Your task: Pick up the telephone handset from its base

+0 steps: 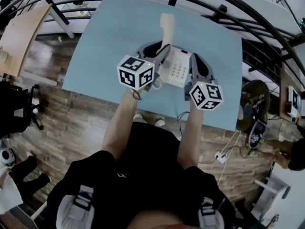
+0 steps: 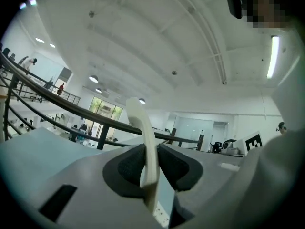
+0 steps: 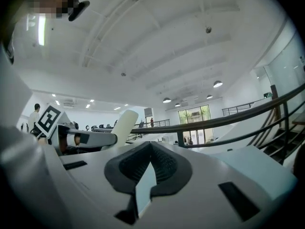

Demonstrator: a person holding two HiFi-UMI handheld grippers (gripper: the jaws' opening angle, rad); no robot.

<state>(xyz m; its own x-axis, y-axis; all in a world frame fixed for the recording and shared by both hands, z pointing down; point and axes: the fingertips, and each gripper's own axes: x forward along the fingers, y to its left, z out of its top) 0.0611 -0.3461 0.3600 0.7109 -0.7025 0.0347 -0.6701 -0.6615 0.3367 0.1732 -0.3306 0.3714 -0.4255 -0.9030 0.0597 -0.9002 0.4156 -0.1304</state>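
The cream telephone handset stands upright above the white keypad base on the light blue table. My left gripper is shut on it. In the left gripper view the handset rises between the dark pads, which press both its sides at my left gripper. My right gripper hovers over the base's right side with nothing in it. In the right gripper view its pads meet at the tips. The handset and the left gripper show to its left.
The table's near edge runs just ahead of the person's arms. Black curved railings arc behind and to the right. On the wooden floor lie cables and a white power strip at the right, and a black bag at the left.
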